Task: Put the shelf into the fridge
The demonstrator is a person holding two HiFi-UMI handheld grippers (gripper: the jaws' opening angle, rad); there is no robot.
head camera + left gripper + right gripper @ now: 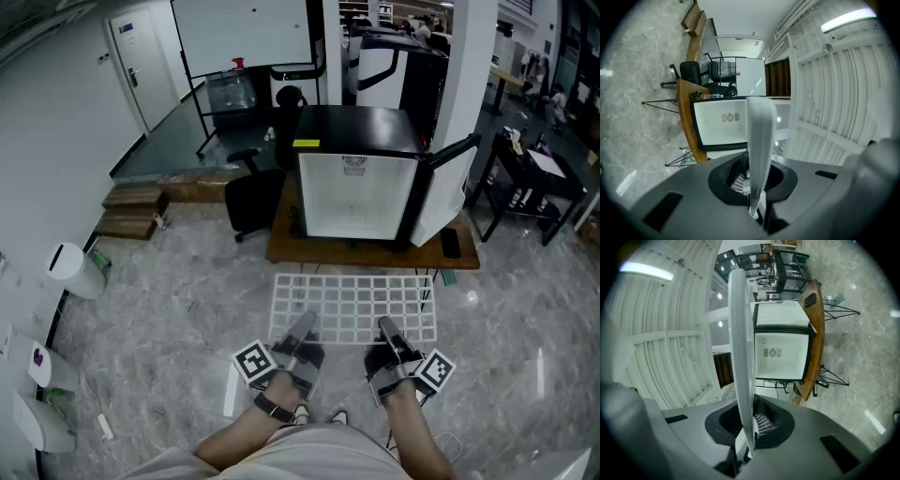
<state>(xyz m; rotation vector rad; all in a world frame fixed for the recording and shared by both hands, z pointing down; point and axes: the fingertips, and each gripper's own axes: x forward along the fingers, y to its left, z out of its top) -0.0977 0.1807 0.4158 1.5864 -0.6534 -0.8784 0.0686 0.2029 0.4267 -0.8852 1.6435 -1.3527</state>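
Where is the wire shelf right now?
In the head view the shelf is low at centre, its near edge clamped by the left gripper and right gripper, in front of the open fridge.

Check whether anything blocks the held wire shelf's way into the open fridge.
Nothing visible does. The white wire-grid shelf, gripped by the left tongs and right tongs, faces the black mini fridge, whose door is swung aside; no object lies between.
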